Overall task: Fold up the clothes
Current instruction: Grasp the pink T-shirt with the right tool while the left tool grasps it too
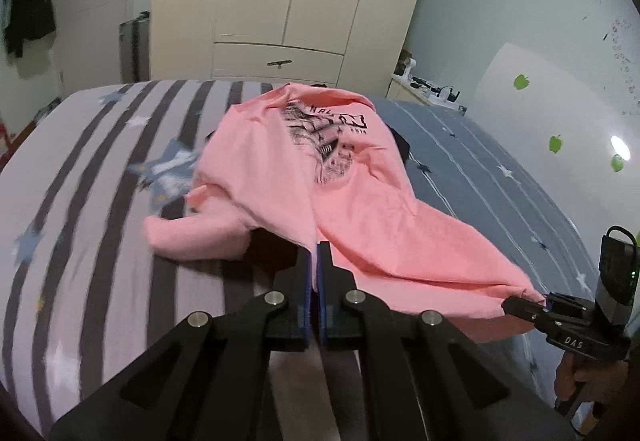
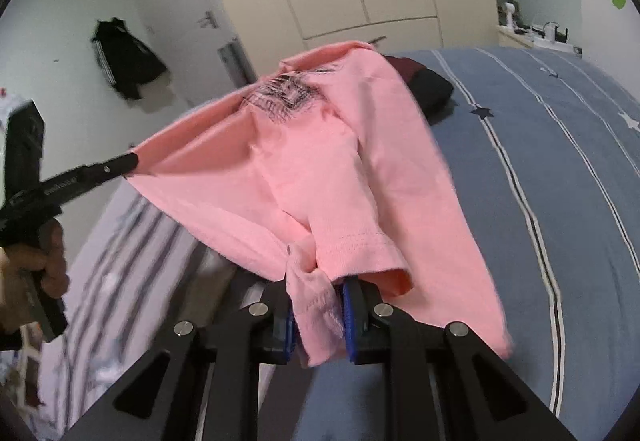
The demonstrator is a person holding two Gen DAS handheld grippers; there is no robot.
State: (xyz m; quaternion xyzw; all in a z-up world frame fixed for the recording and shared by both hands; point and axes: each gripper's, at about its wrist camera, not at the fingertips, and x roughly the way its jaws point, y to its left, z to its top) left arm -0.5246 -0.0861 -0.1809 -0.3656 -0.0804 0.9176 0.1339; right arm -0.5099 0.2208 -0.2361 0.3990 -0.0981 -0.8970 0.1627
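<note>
- Left gripper [image 1: 315, 253]: jaws clenched on a thin edge of the pink T-shirt [image 1: 320, 177], near hem.
- Right gripper [image 2: 320, 293]: jaws clamped on bunched pink fabric beside a sleeve cuff.
- Shirt strung between both grips, partly raised off the bed [image 1: 100, 169]; far end draped over dark clothes [image 2: 430, 87].
- Judged early: picked up, not spread flat, no fold made; all folding left.

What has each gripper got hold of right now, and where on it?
Both hold the pink T-shirt. The left gripper is shut on an edge of the fabric, the right gripper on bunched cloth beside a sleeve cuff; the shirt hangs between them, partly lifted.
</note>
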